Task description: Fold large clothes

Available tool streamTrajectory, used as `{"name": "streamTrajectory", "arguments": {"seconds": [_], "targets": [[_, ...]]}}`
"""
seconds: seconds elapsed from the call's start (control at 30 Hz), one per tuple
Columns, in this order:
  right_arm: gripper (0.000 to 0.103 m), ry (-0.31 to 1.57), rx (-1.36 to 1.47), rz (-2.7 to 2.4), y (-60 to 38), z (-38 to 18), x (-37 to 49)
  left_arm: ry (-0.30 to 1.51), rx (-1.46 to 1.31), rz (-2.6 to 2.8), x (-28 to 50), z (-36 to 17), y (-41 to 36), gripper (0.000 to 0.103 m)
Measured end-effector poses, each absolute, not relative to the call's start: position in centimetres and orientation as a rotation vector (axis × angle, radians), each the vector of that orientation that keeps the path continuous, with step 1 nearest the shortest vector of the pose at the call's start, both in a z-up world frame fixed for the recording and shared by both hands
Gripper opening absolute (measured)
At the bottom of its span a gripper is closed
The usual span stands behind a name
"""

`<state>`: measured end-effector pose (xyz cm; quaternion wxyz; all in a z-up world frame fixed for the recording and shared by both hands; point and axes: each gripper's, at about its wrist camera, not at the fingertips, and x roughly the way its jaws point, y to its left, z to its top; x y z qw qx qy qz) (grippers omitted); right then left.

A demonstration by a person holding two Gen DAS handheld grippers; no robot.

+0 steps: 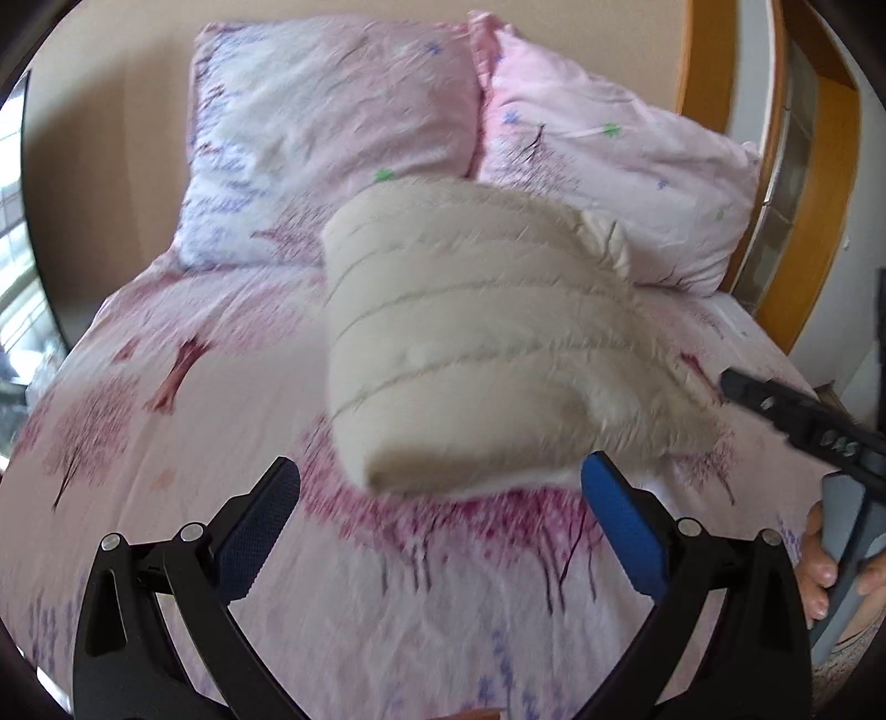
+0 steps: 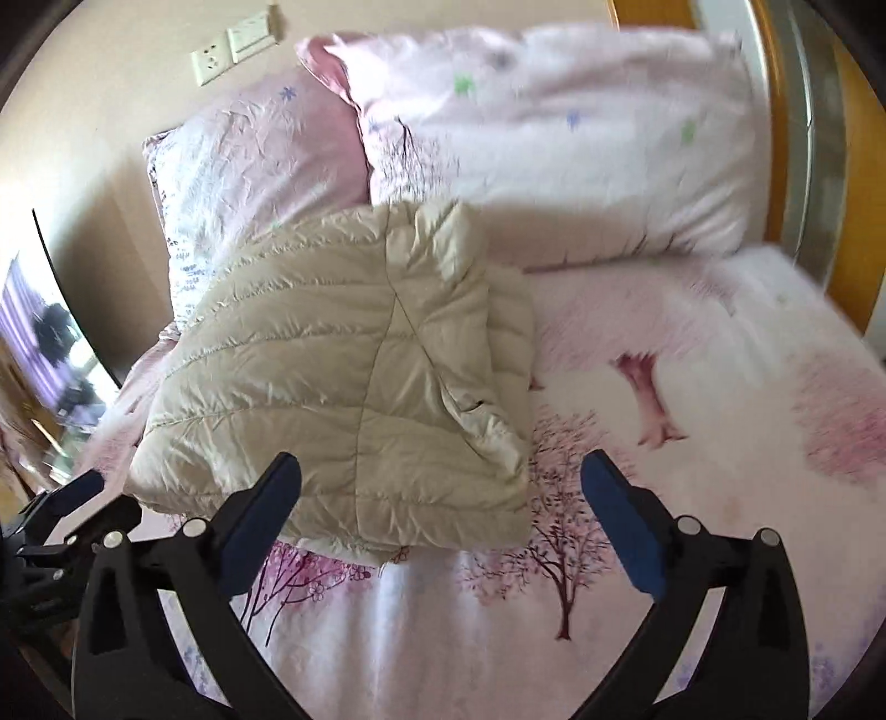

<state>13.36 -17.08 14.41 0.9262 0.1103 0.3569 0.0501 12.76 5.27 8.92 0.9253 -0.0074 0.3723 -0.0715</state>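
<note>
A cream quilted puffer jacket [image 1: 470, 343] lies folded into a thick bundle on the pink tree-print bed sheet [image 1: 166, 443], just in front of the pillows. In the right wrist view the jacket [image 2: 343, 376] shows its folded layers, with an edge overlapping on its right side. My left gripper [image 1: 440, 487] is open, its blue pads spread wide just short of the bundle's near edge. My right gripper [image 2: 440, 484] is also open and empty, with the jacket's near edge lying between and beyond its fingers. Neither gripper touches the jacket.
Two pink patterned pillows [image 1: 332, 127] [image 1: 620, 188] lean against the beige wall. A wooden door frame [image 1: 825, 183] stands at the right. The other gripper [image 1: 797, 421] and a hand [image 1: 819, 570] show at the right edge. Wall sockets [image 2: 238, 47] sit above the pillows.
</note>
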Motion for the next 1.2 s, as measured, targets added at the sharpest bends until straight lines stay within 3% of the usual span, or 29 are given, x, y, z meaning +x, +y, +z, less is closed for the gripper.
{"name": "streamTrajectory", "arguments": {"seconds": [0.13, 0.6, 1.2], "targets": [[0.101, 0.749, 0.307, 0.218, -16.8, 15.0, 12.1, 0.814, -0.015, -0.112, 11.7, 8.6, 5.8, 0.102], [0.101, 0.913, 0.066, 0.113, -12.6, 14.0, 10.6, 0.926, 0.016, -0.034, 11.1, 7.7, 6.3, 0.102], [0.101, 0.984, 0.02, 0.069, -12.4, 12.5, 11.2, 0.997, 0.018, -0.041, 12.0, 6.9, 6.2, 0.102]]}}
